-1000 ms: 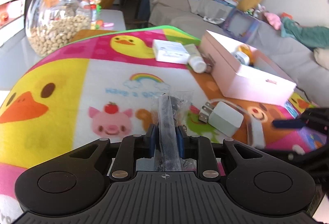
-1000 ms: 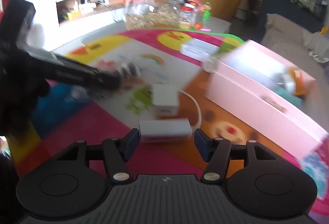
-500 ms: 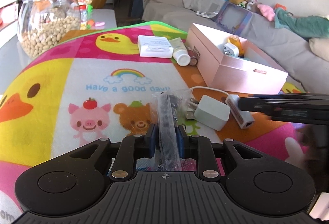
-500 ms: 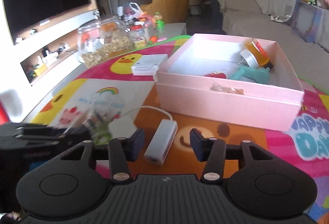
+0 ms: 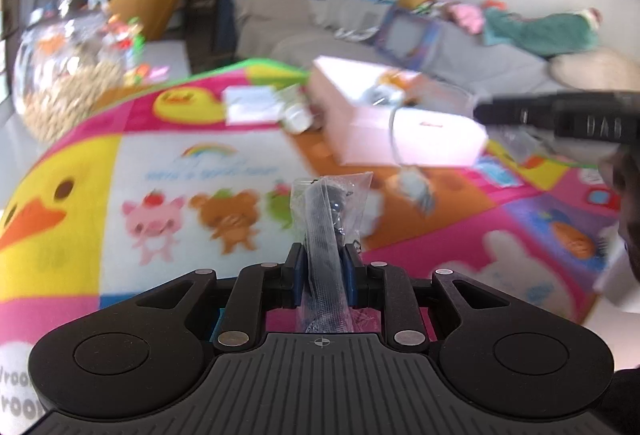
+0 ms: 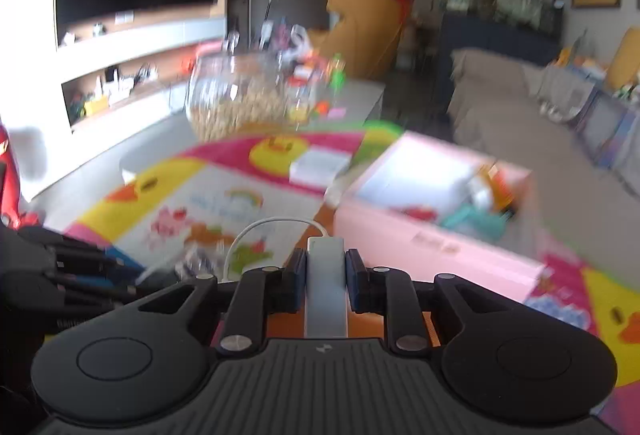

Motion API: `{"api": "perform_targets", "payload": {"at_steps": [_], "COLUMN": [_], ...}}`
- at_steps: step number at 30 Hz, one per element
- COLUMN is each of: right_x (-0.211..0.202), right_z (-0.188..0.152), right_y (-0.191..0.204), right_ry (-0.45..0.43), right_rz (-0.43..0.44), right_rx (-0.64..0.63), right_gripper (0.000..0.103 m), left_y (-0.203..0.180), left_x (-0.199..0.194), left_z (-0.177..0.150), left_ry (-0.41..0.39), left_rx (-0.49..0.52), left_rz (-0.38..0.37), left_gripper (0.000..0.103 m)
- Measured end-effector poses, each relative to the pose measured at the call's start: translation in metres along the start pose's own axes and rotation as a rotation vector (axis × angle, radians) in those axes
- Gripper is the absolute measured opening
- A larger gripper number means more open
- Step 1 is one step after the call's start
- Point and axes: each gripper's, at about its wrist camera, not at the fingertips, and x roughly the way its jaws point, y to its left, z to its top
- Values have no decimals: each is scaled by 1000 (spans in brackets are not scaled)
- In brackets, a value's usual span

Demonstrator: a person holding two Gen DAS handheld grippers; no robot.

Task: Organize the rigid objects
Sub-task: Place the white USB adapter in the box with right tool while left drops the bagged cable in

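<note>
My left gripper (image 5: 323,259) is shut on a clear plastic bag (image 5: 332,203) with a dark part inside, held above the cartoon play mat (image 5: 120,175). My right gripper (image 6: 325,267) has its jaws closing, and the blue pads press on a white adapter (image 6: 325,299) whose white cable (image 6: 272,223) loops off to the left. In the left wrist view the right gripper (image 5: 486,113) reaches in from the right, with the cable and white charger block (image 5: 412,183) dangling below it. The open pink box (image 6: 432,235) holds several small items.
A glass jar of nuts (image 5: 64,75) stands at the mat's far left corner. A flat white box (image 5: 252,103) and a small white bottle (image 5: 298,115) lie beside the pink box (image 5: 400,131). A grey sofa (image 5: 320,23) runs behind the table.
The right gripper closed onto the white adapter and lifted it, pulling cable and charger block off the mat. The left gripper rose a little, still holding the bag.
</note>
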Motion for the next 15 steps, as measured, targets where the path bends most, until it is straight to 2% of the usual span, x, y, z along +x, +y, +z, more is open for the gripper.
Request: {"api": "perform_targets", "payload": {"at_steps": [5,10,13,15], "right_x": [-57,-83,-84,-80], "right_z": [22,13,2,-5], "right_y": [-26,-50,-64,-71], "right_ry": [-169,-222,-203,-188], "right_rz": [-127,-214,-229,-238], "right_rx": [24,60,95,111], "right_gripper": [20,20,20,20], "left_y": [-34,-65,-77,-82], "left_x": [-19,-5,28,60], "left_z": [46,124,176,205], "left_ry": [-126,-276,-298,-255], "left_rx": [108,225,215,191], "left_rz": [-87,-92,-129,-170], "left_gripper": [23,23,23,24]}}
